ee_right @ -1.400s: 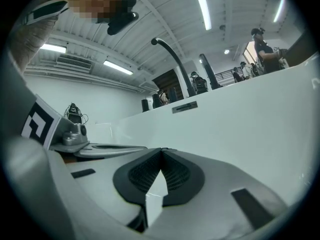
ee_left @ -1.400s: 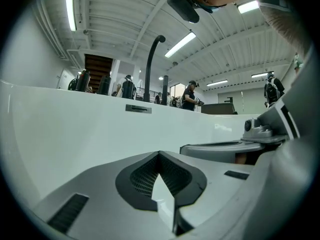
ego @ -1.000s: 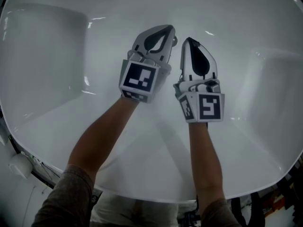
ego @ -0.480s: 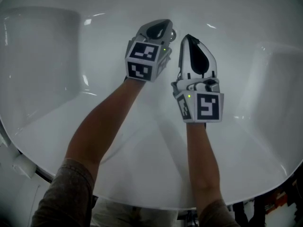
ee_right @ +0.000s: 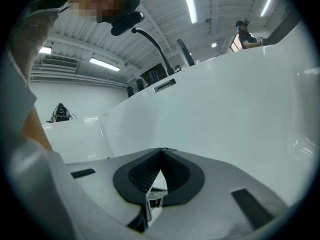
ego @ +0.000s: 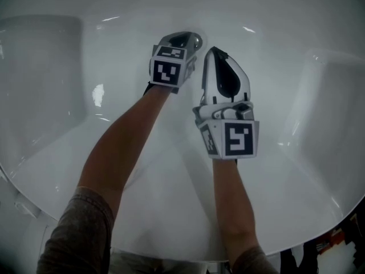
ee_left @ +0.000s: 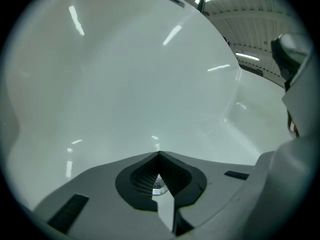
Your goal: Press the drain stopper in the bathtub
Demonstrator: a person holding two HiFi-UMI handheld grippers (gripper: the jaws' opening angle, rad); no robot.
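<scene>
Both grippers are down inside the white bathtub (ego: pixel 68 84). My left gripper (ego: pixel 193 39) is shut, with its tips pointed down at the tub floor, right over the chrome drain stopper (ego: pixel 198 37). Only a sliver of the stopper shows beside the tips. In the left gripper view a bit of shiny chrome stopper (ee_left: pixel 159 185) shows through the gap behind the closed left gripper (ee_left: pixel 159 155). I cannot tell whether the tips touch it. My right gripper (ego: pixel 214 51) hovers just to the right, shut and holding nothing. In its own view the right gripper (ee_right: pixel 161 150) faces the tub wall.
Smooth tub walls (ee_left: pixel 125 74) curve up on all sides. A dark faucet spout (ee_right: pixel 150 39) and a slot plate (ee_right: pixel 165 85) sit on the far rim. The right gripper's body (ee_left: pixel 295 84) fills the right edge of the left gripper view. A person (ee_right: pixel 245 31) stands far off.
My left gripper has moved forward and tipped down, so it now covers the stopper that showed beside it before. The right gripper has shifted slightly left and nearer.
</scene>
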